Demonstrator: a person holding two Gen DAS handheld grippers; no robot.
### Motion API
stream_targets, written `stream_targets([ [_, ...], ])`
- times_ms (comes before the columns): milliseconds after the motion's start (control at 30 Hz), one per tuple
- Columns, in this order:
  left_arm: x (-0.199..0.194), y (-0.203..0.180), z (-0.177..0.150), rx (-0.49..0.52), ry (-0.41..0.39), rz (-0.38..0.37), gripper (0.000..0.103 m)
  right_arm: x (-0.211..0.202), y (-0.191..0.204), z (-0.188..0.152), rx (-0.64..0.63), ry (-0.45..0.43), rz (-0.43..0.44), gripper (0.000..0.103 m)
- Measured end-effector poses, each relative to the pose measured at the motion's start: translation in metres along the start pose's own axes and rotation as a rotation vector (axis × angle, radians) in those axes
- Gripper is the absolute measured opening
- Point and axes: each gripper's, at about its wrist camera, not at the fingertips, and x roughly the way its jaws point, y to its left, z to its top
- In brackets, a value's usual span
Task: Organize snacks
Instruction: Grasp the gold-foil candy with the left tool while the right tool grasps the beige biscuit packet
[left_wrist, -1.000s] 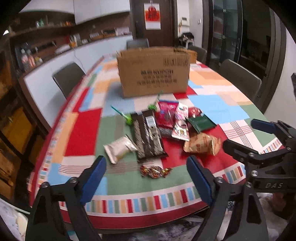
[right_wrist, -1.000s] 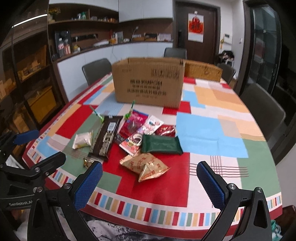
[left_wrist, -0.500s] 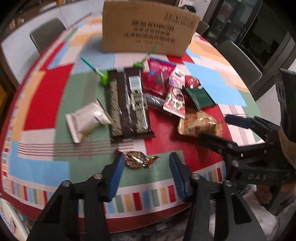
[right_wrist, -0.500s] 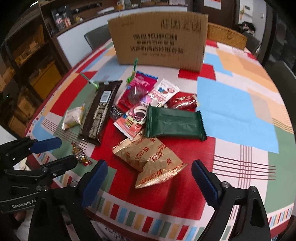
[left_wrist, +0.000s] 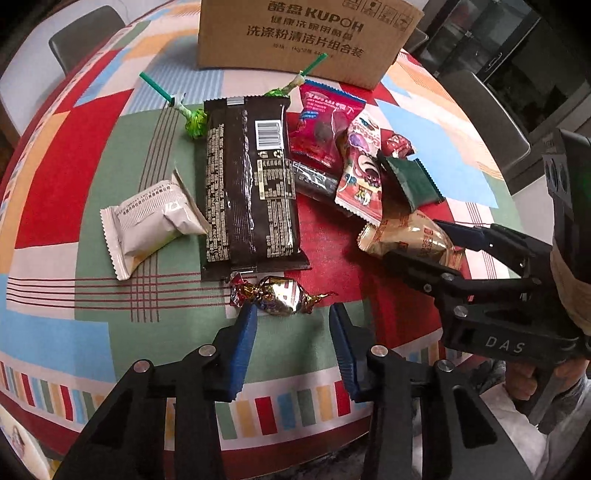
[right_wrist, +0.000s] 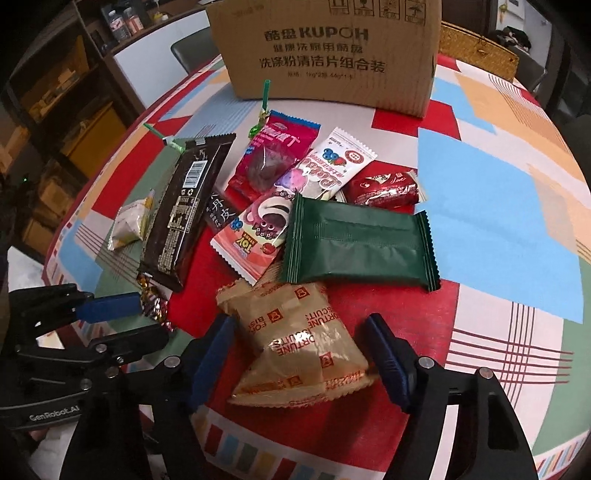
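Observation:
A pile of snacks lies on the patchwork tablecloth (left_wrist: 92, 229). My left gripper (left_wrist: 291, 315) is open, its fingertips either side of a foil-wrapped candy (left_wrist: 277, 293), which also shows in the right wrist view (right_wrist: 153, 304). My right gripper (right_wrist: 301, 328) is open, its jaws straddling a tan fortune biscuit packet (right_wrist: 295, 343), also in the left wrist view (left_wrist: 410, 240). Near them lie a long dark chocolate packet (left_wrist: 251, 181), a white packet (left_wrist: 147, 221), a green packet (right_wrist: 358, 243), red and pink packets (right_wrist: 273, 158) and two lollipops (left_wrist: 194, 122).
A large cardboard box (right_wrist: 328, 51) stands upright behind the snacks. A wicker basket (right_wrist: 476, 48) sits behind its right side. Chairs (left_wrist: 85, 33) ring the table. The table's front edge (right_wrist: 332, 458) runs just below my grippers.
Both grippers moved forward and down to the table. The left jaws narrowed around the foil candy; the right jaws came around the fortune biscuit packet.

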Motion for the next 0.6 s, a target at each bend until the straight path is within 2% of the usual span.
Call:
stream_targets([
  [133, -0.005, 0.003, 0.001, -0.010, -0.017, 0.005, 0.041, 0.001, 0.001, 0.001, -0.010, 0.001, 0.005, 0.072],
  [233, -0.008, 0.003, 0.005, -0.008, -0.039, 0.012, 0.050, 0.000, 0.002, 0.001, -0.008, 0.007, 0.006, 0.072],
  [500, -0.005, 0.009, 0.015, -0.049, -0.039, 0.015, 0.050, 0.001, 0.003, 0.003, 0.001, 0.013, 0.012, 0.072],
  [600, 0.002, 0.012, 0.013, -0.063, -0.016, 0.015, 0.050, 0.002, 0.001, 0.004, 0.010, 0.010, 0.011, 0.072],
])
